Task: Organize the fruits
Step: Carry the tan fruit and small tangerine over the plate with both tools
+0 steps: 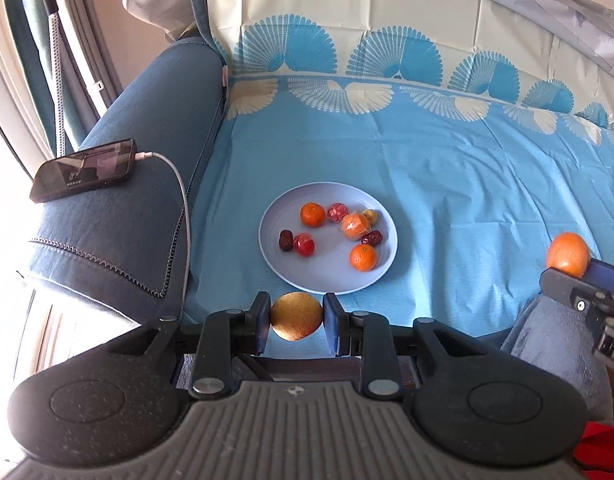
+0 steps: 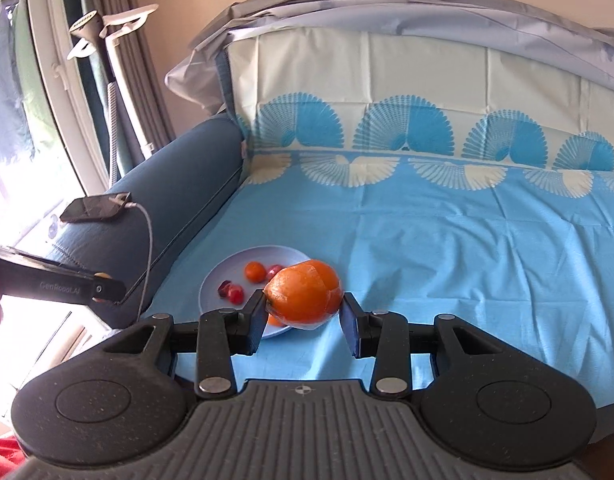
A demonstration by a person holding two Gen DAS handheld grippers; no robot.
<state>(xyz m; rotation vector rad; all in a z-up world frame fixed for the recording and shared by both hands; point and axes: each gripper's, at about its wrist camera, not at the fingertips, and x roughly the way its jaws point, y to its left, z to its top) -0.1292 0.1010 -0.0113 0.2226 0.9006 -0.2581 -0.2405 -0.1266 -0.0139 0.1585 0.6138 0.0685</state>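
While the left gripper (image 1: pixel 297 322) pinches a small golden fruit (image 1: pixel 296 316) just short of the plate (image 1: pixel 331 280), the right gripper (image 2: pixel 303 316) clamps a wrapped orange (image 2: pixel 305 294). The plate sits on the blue cloth (image 1: pixel 447 184) holding 2 oranges, a wrapped one and small red fruits. A phone (image 1: pixel 83 170) charges on the sofa arm (image 1: pixel 147 128).

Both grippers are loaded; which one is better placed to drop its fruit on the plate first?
Left, probably. The left gripper holds its yellow-brown fruit right at the plate rim, whereas the right gripper, gripping a wrapped orange, looks farther off to the side.
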